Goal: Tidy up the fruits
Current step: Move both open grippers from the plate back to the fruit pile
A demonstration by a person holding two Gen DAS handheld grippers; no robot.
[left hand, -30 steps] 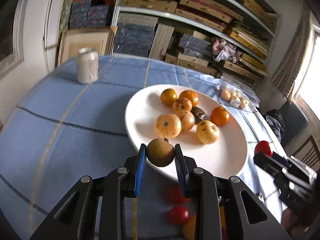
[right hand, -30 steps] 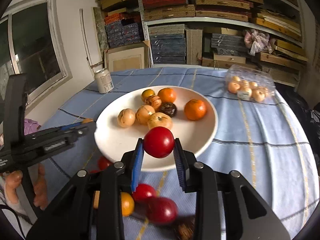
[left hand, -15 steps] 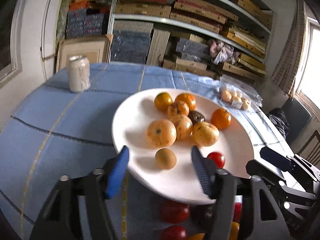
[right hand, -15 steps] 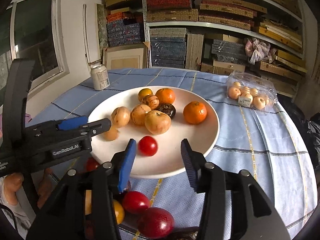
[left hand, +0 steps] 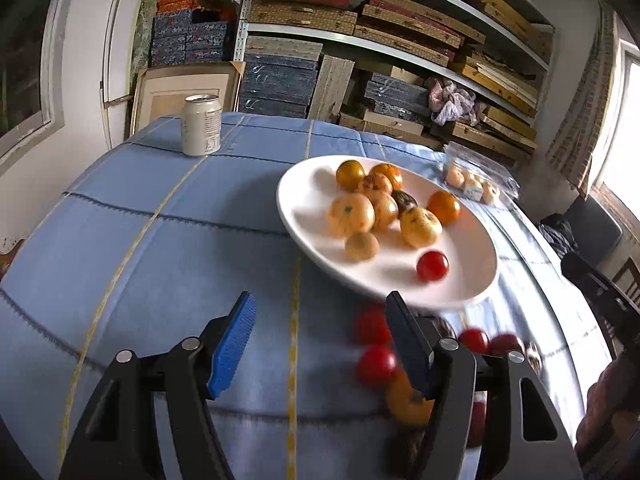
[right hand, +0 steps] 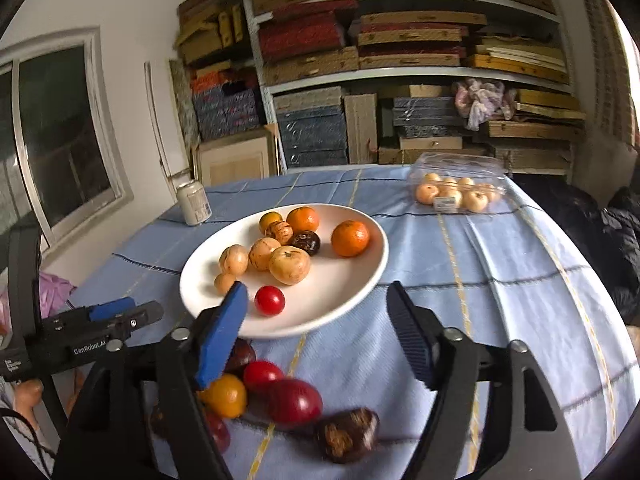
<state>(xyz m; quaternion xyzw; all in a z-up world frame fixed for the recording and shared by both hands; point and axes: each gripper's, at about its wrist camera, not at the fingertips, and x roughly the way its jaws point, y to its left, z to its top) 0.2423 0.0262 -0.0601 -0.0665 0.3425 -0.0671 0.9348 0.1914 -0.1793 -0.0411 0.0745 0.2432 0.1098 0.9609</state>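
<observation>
Small red tomato (right hand: 269, 300) and small tan fruit (right hand: 224, 282) are lying loose near the front rim of the white plate (right hand: 360, 280), just beside the larger pile, probably because that rim is nearest. More loose fruit (right hand: 294, 400) is waiting on the blue cloth (right hand: 480, 280) short of the plate. Right gripper (right hand: 316, 340) jaws have just been opening; nothing between them. Left gripper (left hand: 320, 344) is standing spread, also empty.

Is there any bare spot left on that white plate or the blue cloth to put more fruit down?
The plate has bare room on its near right, between the small red tomato and the orange. The cloth right of the plate lies bare, up to the clear fruit box. Crowded: the plate's middle cluster, and the loose fruit pile before its near rim.
</observation>
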